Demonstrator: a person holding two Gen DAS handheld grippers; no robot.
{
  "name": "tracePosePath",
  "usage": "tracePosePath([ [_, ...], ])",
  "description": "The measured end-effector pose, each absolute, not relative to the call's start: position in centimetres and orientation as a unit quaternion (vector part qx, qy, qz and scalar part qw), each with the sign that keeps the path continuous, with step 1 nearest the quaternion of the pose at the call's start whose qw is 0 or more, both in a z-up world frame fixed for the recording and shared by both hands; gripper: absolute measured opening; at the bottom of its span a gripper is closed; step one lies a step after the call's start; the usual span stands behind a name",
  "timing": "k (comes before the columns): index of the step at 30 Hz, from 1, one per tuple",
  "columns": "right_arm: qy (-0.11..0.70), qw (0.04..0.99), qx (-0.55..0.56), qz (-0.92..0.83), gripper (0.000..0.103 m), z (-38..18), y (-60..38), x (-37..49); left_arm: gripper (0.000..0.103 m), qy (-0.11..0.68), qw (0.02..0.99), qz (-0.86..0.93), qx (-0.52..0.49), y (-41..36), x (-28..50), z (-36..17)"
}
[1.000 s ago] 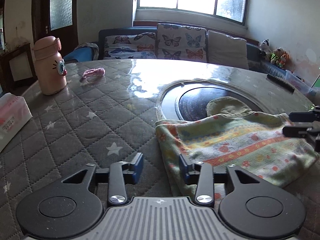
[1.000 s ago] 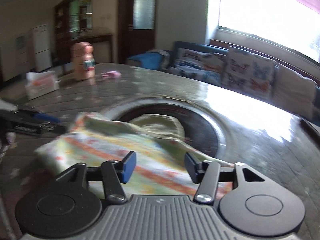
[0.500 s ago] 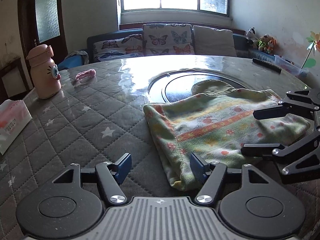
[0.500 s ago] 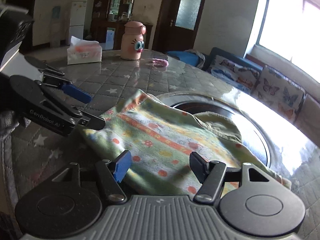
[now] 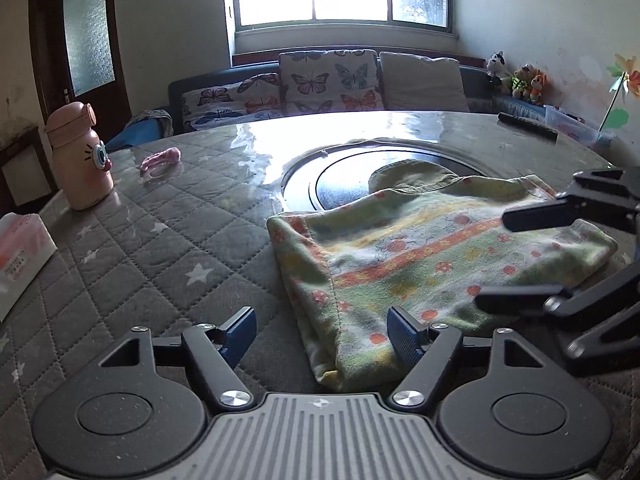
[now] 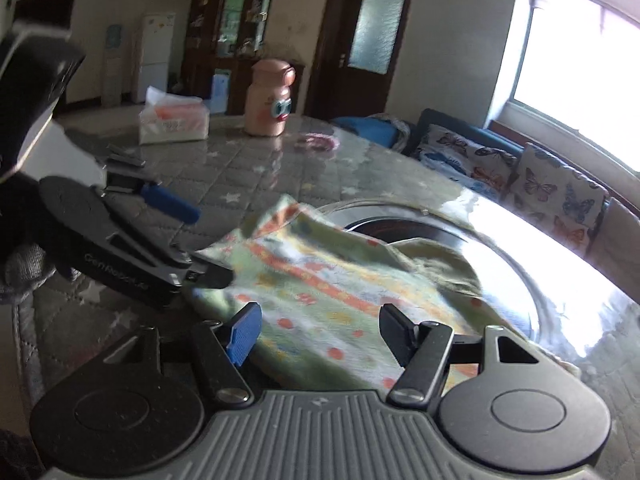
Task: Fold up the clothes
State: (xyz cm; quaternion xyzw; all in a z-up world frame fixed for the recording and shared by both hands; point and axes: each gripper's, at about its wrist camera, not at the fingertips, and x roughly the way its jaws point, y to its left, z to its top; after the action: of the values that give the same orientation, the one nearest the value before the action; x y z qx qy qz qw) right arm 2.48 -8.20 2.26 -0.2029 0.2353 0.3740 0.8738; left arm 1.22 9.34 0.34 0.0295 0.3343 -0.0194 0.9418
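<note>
A folded green and yellow garment with orange flower stripes [image 5: 420,256] lies on the quilted table, partly over the dark round centre plate. My left gripper [image 5: 320,334] is open and empty, low at the garment's near left corner. My right gripper [image 6: 320,332] is open and empty, just above the garment's [image 6: 332,288] right side. The right gripper also shows at the right edge of the left wrist view [image 5: 568,256], over the cloth. The left gripper shows at the left of the right wrist view [image 6: 168,236], jaws apart at the cloth's edge.
A pink cartoon bottle [image 5: 80,156], a tissue pack [image 5: 20,248] and a small pink object [image 5: 160,158] stand on the table's left side. The round dark centre plate [image 5: 344,184] lies behind the garment. A black object [image 5: 526,126] lies far right. A sofa with butterfly cushions [image 5: 328,80] stands beyond.
Both grippers have opened wider and drawn back from the garment. The right gripper has swung round so it faces left across the cloth. The garment lies still.
</note>
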Motion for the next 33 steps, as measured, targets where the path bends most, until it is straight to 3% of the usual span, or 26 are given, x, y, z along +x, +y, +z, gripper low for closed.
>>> tracePosePath([
  [33,0.269,0.922,-0.175,0.215,0.074,1.1,-17.0,4.6,0.078,0.337,0.941,-0.018,0.028,9.6,1.4,0.0],
])
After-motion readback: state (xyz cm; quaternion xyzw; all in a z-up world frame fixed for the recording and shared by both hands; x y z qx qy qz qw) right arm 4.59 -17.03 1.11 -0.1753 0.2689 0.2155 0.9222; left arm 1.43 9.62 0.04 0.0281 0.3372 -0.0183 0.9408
